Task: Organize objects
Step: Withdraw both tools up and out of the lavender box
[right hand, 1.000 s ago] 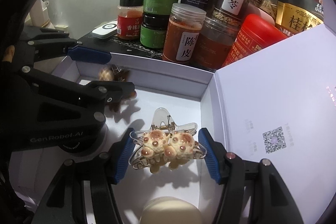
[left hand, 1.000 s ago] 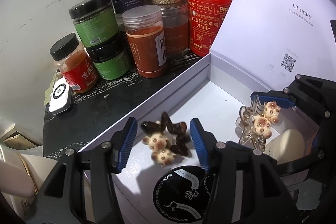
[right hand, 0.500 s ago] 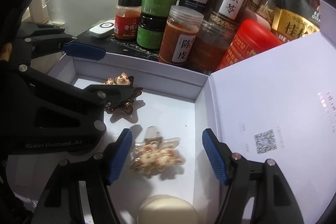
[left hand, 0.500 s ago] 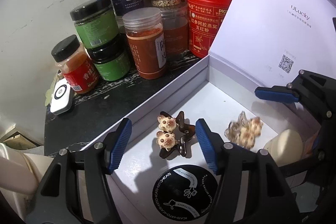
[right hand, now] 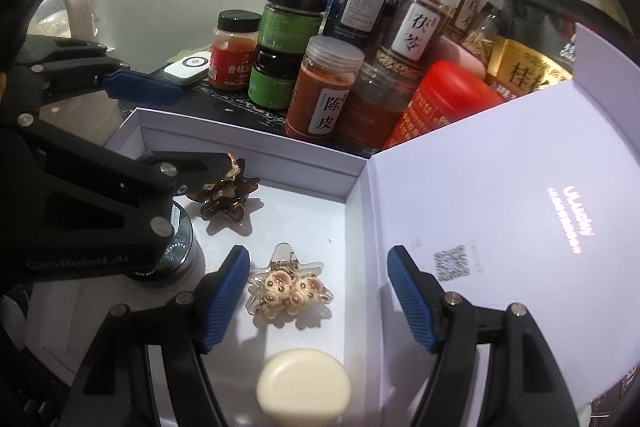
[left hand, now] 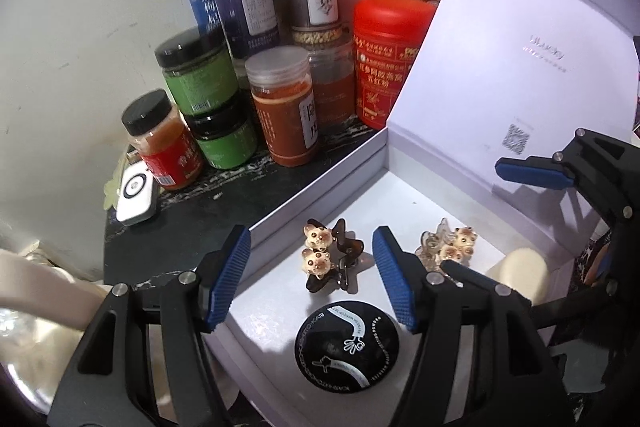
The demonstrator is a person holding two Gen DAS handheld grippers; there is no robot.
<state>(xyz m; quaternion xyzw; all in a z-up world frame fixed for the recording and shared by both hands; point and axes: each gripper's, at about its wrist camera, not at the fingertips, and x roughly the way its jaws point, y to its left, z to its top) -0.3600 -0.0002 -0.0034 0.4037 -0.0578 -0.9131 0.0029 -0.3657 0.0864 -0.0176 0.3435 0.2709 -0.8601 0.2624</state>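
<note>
A white box point(left hand: 316, 187) with its lid point(left hand: 500, 47) raised holds two hair clips. The brown clip with two little bears point(left hand: 326, 259) lies on the box floor, under and between the pads of my left gripper point(left hand: 312, 279), which is open and clear of it. The clear clip with bears point(right hand: 288, 285) lies on the floor between the pads of my right gripper point(right hand: 318, 297). Those jaws are opening and touch nothing. In the right wrist view the brown clip point(right hand: 228, 195) is partly hidden by the left gripper's finger point(right hand: 188, 171).
A black round compact point(left hand: 347, 343) and a cream oval piece point(right hand: 304, 383) also lie in the box. Behind it, on the dark marbled counter point(left hand: 224, 187), stand several jars point(left hand: 284, 107), a red tin point(left hand: 384, 59), a snack bag and a small white device point(left hand: 136, 191) against the wall.
Both grippers have opened and let go of their clips, which dropped onto the box floor. Both hands have drawn back and up a little.
</note>
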